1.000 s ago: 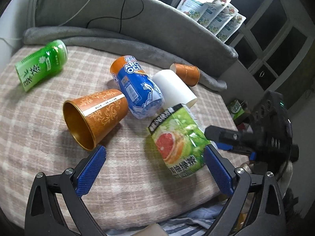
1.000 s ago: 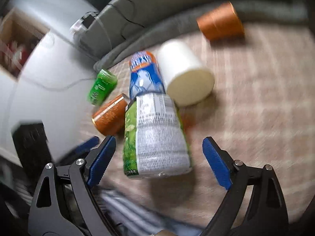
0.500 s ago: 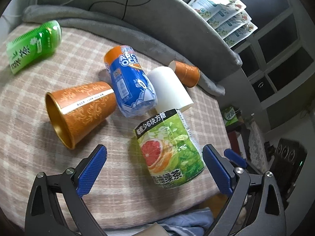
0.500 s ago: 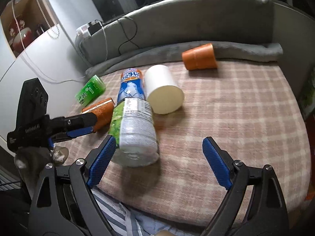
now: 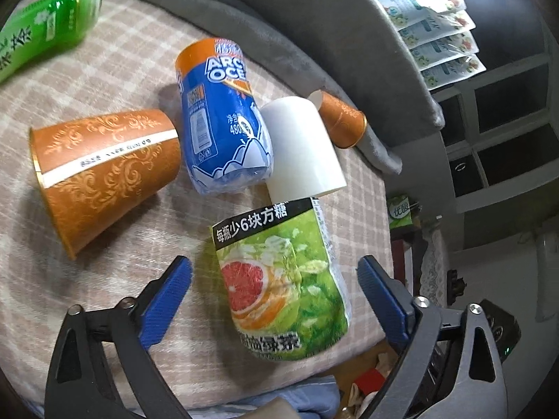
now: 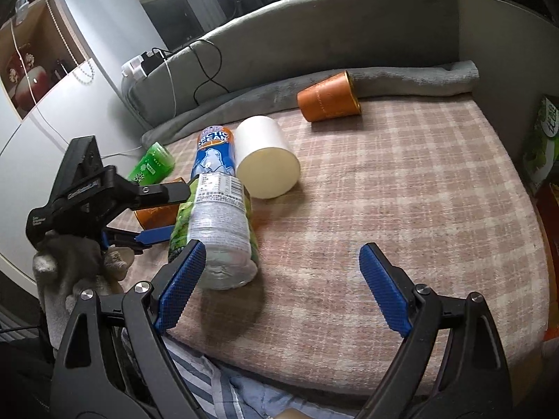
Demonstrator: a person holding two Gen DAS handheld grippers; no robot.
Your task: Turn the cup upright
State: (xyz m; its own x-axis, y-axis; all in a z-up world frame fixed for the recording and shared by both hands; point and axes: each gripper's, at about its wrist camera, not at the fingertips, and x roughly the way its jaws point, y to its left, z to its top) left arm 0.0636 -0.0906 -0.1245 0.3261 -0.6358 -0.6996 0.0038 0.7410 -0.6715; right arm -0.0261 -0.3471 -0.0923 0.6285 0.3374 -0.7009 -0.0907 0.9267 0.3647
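Note:
A large orange patterned cup lies on its side on the checked cloth, mouth toward the lower left; the right wrist view shows only part of it behind the left gripper. A smaller orange cup lies on its side by the grey blanket. A white cup lies on its side in the middle. My left gripper is open and empty, its jaws on either side of the grapefruit tea bottle. My right gripper is open and empty above the cloth's front edge.
A blue Arctic Ocean bottle lies between the large orange cup and the white cup. A green tea bottle lies at the far left. A rolled grey blanket and grey headboard border the back. The cloth's edge drops off at front.
My left gripper has moved forward and down toward the grapefruit bottle and cups, which look larger. My right gripper has shifted slightly. Nothing was taken hold of.

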